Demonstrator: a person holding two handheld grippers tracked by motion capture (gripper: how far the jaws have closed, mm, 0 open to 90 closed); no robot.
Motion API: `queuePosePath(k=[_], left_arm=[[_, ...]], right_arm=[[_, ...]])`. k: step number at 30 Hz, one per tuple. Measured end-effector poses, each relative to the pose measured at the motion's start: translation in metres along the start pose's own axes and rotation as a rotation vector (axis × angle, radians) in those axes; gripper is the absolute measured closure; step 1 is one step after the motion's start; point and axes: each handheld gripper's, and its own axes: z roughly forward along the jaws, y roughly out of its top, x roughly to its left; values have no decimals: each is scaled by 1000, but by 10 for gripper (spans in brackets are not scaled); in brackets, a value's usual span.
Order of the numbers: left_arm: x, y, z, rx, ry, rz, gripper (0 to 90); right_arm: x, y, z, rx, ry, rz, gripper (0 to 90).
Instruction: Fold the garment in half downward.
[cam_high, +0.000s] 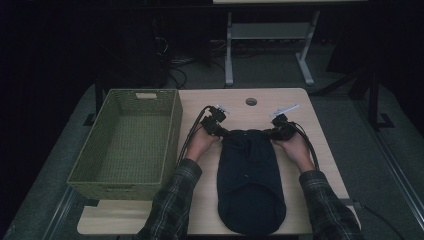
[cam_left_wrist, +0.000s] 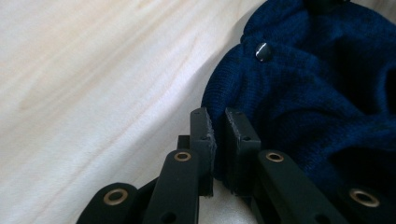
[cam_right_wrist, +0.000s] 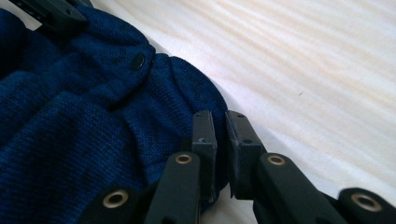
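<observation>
Right now you've got both grippers at the far end of the dark blue knit garment, one per corner. It lies flat on the wooden table, long axis running away from you, near end close to the table's front edge.

L side: left gripper sits at the garment's far-left corner, your left hand behind it. Left gripper view: jaws nearly together, only a thin slit between the pads, w/ the rounded knit edge bunched up right against the right-hand jaw. Fabric looks pinched at the tips, but the pads hide the exact bite, so can't say how deep. Small metal snap on the cloth just beyond the tips. Bare table to the left of the jaws.

R side: right gripper at the far-right corner, right hand behind it. Right gripper view: same narrow slit, knit wraps up to and under the left-hand jaw, cloth caught at the tips. Dark snap on a fold ahead of the jaws. Bare wood to the right.

Between the 2 grippers the far edge of the garment is rumpled, not stretched tight.

Green woven basket stands on the table's left part, just beside your left forearm, well apart from the garment. Cables trail back from each gripper along your wrists.
</observation>
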Motion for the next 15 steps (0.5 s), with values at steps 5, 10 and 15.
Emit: queuePosePath(k=[5,10,15], left_arm=[[-2,4,-15,-21,24,27,832],[-7,10,-33,-47,58,56,832],[-9,18,-51,-85,87,73,832]], right_arm=[[2,5,-11,-48,7,9,828],[8,13,-23,-57,4,-13,828],[12,27,-37,-81,-6,-50,828]])
